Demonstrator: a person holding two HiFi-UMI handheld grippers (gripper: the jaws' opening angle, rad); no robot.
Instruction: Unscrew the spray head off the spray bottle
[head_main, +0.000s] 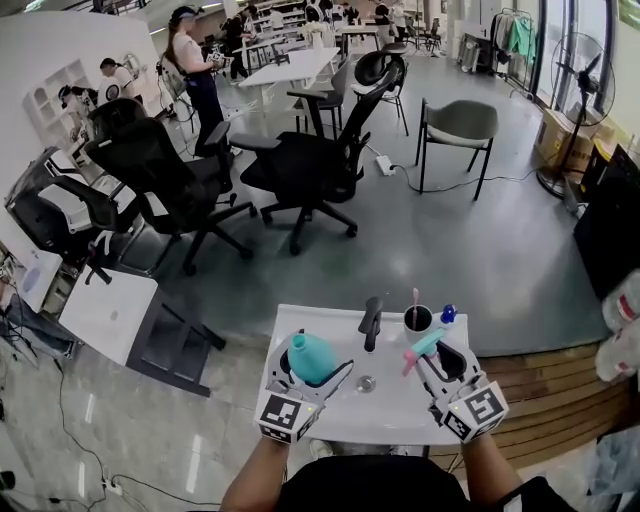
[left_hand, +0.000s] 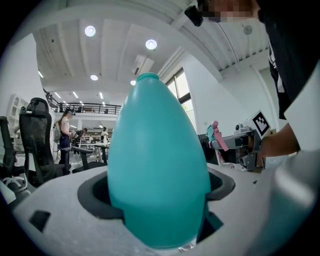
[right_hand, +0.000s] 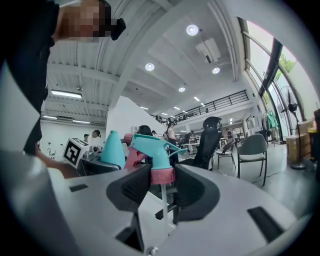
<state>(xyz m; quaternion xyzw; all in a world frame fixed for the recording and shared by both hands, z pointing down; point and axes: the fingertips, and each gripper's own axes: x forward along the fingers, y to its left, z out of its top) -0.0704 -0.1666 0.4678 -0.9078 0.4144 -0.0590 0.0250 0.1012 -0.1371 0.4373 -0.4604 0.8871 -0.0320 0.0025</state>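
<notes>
Though hidden overhead, dip tube (right_hand: 163, 202) hangs free.

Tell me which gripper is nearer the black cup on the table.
Right. The right gripper, holding the spray head, sits beside the black cup; the left gripper, clamped on the teal bottle, is farther to its left.

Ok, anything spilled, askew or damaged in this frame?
Nothing stands out. The spray head is off, clamped at its pink collar in the right gripper with its dip tube hanging below; the teal bottle sits open-necked in the left gripper. No spill shows on the white table.
</notes>
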